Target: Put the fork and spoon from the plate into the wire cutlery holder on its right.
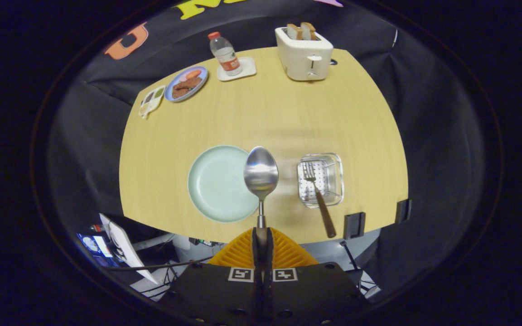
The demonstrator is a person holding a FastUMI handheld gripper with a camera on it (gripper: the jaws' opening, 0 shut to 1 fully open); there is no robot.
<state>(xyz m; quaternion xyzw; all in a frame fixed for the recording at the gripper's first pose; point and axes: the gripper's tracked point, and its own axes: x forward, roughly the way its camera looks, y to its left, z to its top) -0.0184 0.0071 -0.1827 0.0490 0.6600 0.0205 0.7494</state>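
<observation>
Steel spoon (pixel 261 174) stands clamped by its handle between the gripper's (pixel 261 235) closed orange fingers (pixel 243 253), its bowl held up over the right rim of the pale green plate (pixel 215 183). Right of it, the wire cutlery holder (pixel 321 179) contains the fork (pixel 316 192), tines inside and wooden handle sticking out over the near edge toward the table (pixel 265 113) front.

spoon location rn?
Gripper view: the spoon is held by its handle in the shut tool, bowl above the table between the green plate and the wire holder.
</observation>
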